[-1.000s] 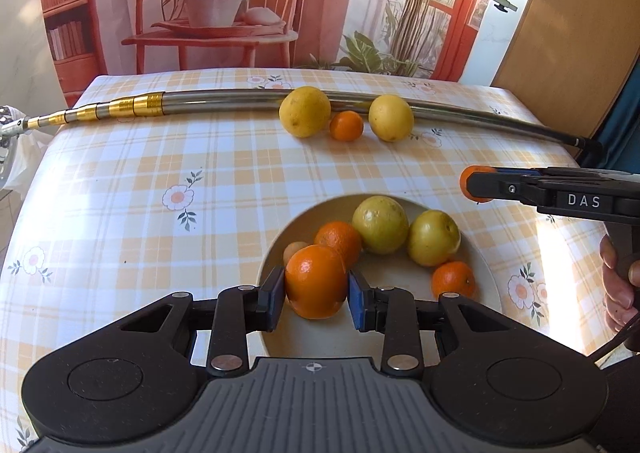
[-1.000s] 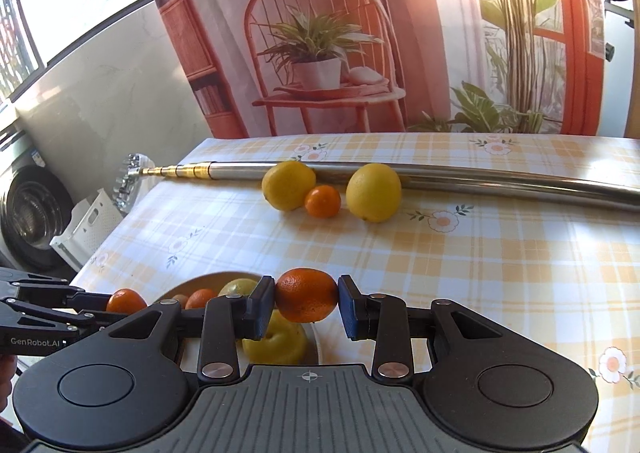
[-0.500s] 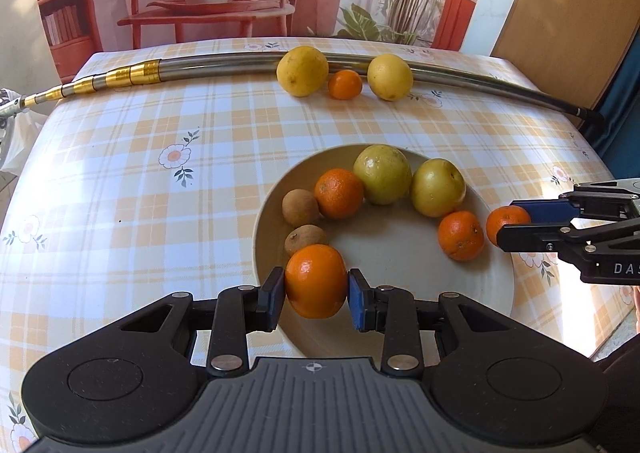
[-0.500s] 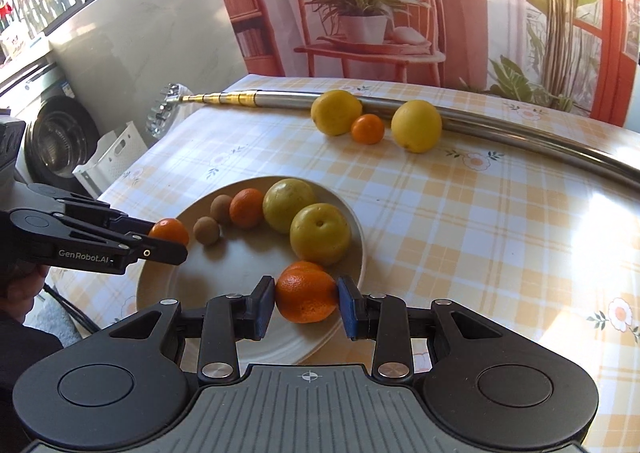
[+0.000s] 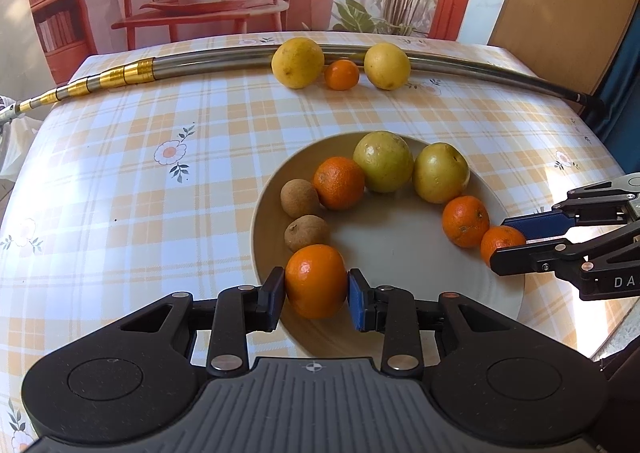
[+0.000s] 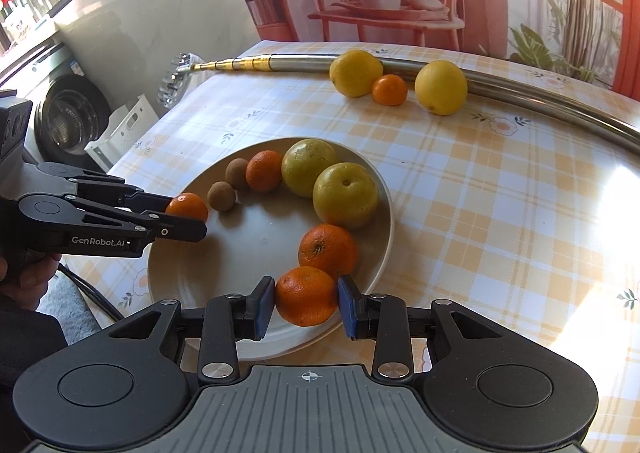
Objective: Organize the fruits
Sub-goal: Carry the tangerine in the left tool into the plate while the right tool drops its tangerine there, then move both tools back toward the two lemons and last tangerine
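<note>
left gripper (image 5: 316, 293): pinching orange (image 5: 315, 280), lower centre, over plate (image 5: 400, 273) near rim | right gripper (image 6: 306, 307): pinching mandarin (image 6: 306, 295), lower centre, plate edge | worktop (image 5: 160, 213): three loose fruits, upper centre

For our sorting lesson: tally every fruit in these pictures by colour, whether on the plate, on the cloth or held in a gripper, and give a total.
Orange fruits: 5
Yellow fruits: 2
Yellow-green fruits: 2
Brown fruits: 2
Total: 11

plate (image 5: 508, 293) centre: free | rim: fruit ring | far edge: metal pole (image 5: 224, 61)
</note>
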`<state>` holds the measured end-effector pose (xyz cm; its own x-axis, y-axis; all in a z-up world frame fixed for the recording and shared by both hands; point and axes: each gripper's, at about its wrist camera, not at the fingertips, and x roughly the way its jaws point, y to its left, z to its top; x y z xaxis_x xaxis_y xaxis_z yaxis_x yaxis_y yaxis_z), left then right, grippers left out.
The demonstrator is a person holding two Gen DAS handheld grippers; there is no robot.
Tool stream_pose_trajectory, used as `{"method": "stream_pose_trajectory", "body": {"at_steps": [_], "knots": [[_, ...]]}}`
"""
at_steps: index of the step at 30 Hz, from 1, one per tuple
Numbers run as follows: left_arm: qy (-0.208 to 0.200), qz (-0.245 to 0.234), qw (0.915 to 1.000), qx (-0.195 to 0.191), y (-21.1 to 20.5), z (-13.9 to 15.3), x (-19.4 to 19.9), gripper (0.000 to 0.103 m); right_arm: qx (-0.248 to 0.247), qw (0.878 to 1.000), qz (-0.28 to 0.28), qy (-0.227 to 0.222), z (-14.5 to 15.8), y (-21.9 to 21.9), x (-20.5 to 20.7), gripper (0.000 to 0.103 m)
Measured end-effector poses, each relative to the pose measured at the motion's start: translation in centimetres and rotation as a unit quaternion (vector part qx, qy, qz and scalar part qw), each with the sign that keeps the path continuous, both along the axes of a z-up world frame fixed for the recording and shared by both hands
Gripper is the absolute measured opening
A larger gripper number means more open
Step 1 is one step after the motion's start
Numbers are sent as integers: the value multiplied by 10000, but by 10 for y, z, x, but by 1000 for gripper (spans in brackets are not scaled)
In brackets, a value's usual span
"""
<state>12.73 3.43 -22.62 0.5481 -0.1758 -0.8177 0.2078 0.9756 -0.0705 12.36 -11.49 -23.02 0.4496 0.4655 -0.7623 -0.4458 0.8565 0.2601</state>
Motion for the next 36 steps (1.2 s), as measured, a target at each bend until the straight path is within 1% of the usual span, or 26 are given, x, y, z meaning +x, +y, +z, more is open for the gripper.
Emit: {"method": "stream_pose_trajectory", "body": {"at_steps": [5,10,20,23,27,31,36], "knots": [[-9,-5,10000,5,0,-1,1,35,-72,10000,40,36,-1,4,1,31],[-34,-47,9999,112,-4,-2,0,35,-167,9998,78,37,-2,8,2,32],[-69,12,9999,83,-3,-1,0,36,-127,9999,39,40,-3,6,5,33],[-153,58,9998,-72,1,3,-1,41,-32,10000,-20,55,-2,2,6,35],[-244,138,9989,-386,7,10,-2,41,178,9998,-91,79,1,-3,9,37],[-304,182,9982,-477,9,14,-1,41,340,9993,-162,-31,10,-8,12,37],[-338,221,9977,-546,11,18,0,41,367,9984,-349,-238,21,-17,18,38]]}}
